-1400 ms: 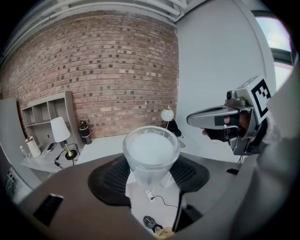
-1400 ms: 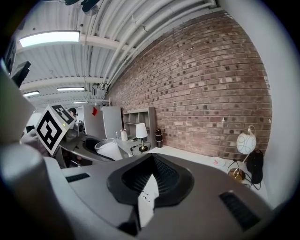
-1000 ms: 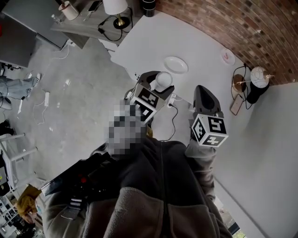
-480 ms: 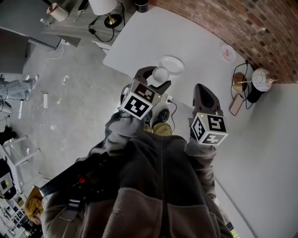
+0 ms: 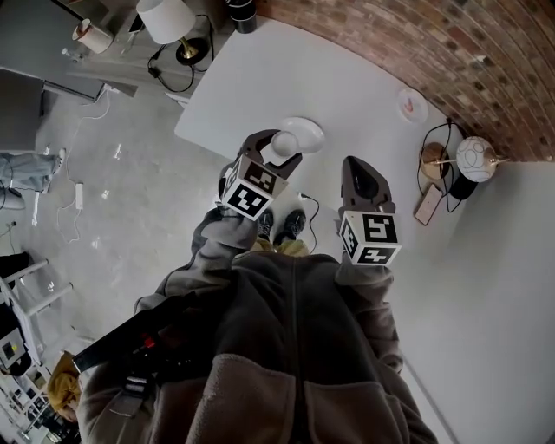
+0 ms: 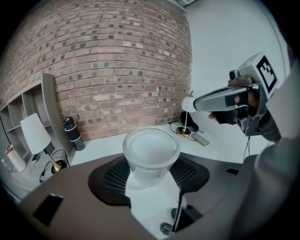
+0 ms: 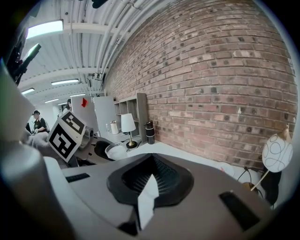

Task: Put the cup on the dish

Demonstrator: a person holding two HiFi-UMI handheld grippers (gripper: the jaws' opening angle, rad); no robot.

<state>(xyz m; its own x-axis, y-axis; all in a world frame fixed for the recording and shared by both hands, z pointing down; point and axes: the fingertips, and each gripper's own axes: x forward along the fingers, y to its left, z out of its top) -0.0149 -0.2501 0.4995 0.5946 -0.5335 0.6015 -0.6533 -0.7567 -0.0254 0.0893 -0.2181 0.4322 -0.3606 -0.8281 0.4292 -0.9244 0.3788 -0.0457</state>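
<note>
Far left on the white table [image 5: 347, 87], in the head view: a lamp [image 5: 165, 17] with a white shade, and just to its right a black bottle [image 5: 243, 13] upright against the brick wall [image 5: 451, 61]

Next along, the left gripper [image 5: 279, 149], clenched on the cup [image 5: 284, 141], one jaw pressed to each side of its lower body. Seen close in the left gripper view: cup [image 6: 150, 152] upright, pale and frosted, rim facing the camera, only its own whitish inside showing, held in that gripper [image 6: 151, 179] with white surface visible below between the jaws

Right behind the cup, the dish [image 5: 302, 133]: white, round, flat on the table near its edge, bare on the part that shows. Cup overlapping the dish's near rim from the head view; cannot tell whether touching it or held above

Further right, the right gripper [image 5: 357, 169], apart from cup and dish, pointed toward the wall. Jaws drawn together in the right gripper view [image 7: 149, 187], only a thin pale sliver between them, gripping nothing

Beyond, a small plate [image 5: 412, 106] with a pinkish mark in its middle, near the wall. At the far right a globe lamp [image 5: 476, 159], and just below it a phone [image 5: 427, 205] lying flat
</note>
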